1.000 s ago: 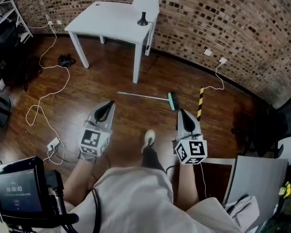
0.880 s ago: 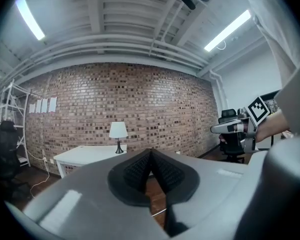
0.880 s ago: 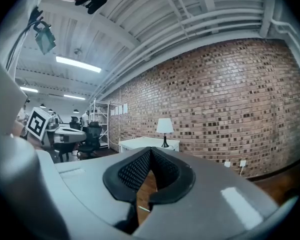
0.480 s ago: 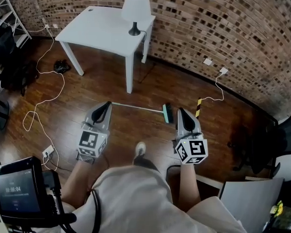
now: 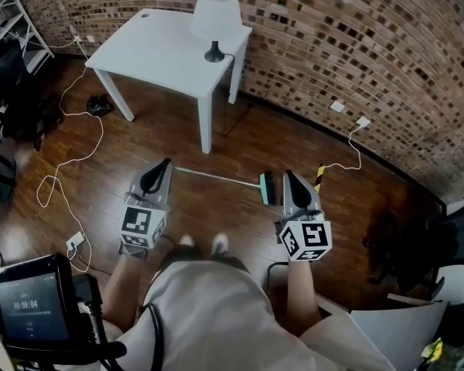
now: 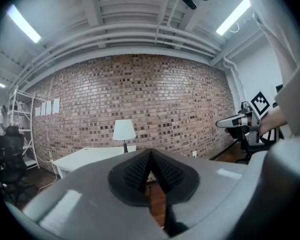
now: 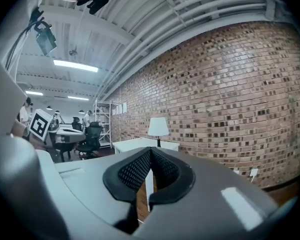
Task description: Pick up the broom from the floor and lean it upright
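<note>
- Currently the broom (image 5: 220,178) lies flat on the dark wooden floor (image 5: 240,137), just ahead of the person's feet.
- In the head view its long axis runs left to right with a slight slant. The thin pale handle ends toward the left, and the teal head sits at the right.
- In that view the left gripper (image 5: 163,165) shows beside the handle's end. Its jaws are closed together and hold nothing.
- The right gripper (image 5: 288,176) shows just beside the broom's head. Its jaws are likewise pressed together and empty.
- Past each gripper's closed pads, its own view shows only the room.
- A white table (image 5: 158,49) stands beyond the broom with a white-shaded lamp (image 5: 216,14) on it.
- A brick wall (image 5: 356,45) runs behind the table.
- A black-and-yellow striped post (image 5: 319,178) shows near the broom's head.
</note>
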`<state>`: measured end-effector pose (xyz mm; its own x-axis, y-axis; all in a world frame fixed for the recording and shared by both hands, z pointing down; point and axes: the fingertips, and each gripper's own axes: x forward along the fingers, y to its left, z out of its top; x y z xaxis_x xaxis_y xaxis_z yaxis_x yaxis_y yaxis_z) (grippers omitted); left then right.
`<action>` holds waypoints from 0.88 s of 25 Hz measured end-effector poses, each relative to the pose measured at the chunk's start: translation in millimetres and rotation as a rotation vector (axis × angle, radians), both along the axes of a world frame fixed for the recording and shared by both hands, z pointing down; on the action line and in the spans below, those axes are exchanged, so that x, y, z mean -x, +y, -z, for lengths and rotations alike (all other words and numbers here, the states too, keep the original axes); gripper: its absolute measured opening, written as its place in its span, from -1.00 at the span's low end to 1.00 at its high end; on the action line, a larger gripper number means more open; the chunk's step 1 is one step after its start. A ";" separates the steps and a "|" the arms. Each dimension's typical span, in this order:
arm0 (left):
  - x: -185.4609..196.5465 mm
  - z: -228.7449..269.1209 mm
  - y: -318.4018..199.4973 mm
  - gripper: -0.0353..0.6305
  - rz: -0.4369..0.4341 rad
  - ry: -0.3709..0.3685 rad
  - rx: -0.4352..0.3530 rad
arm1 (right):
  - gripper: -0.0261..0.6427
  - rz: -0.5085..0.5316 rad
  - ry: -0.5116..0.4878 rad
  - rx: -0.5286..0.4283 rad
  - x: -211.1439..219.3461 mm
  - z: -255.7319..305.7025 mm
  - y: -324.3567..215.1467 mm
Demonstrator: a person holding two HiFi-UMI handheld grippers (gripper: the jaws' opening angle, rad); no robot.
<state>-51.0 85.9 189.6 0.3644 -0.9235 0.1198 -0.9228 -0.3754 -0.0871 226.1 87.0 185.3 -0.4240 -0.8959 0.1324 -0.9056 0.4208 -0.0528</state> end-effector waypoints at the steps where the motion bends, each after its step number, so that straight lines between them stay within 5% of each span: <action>1: 0.7 -1.9 -4.4 -0.89 0.003 0.001 0.003 | -0.89 -0.001 -0.002 0.001 -0.3 -1.6 -5.3; 22: 23.6 -21.3 -61.3 -0.89 0.019 -0.010 0.047 | -0.88 0.047 0.009 0.071 23.9 -28.0 -64.5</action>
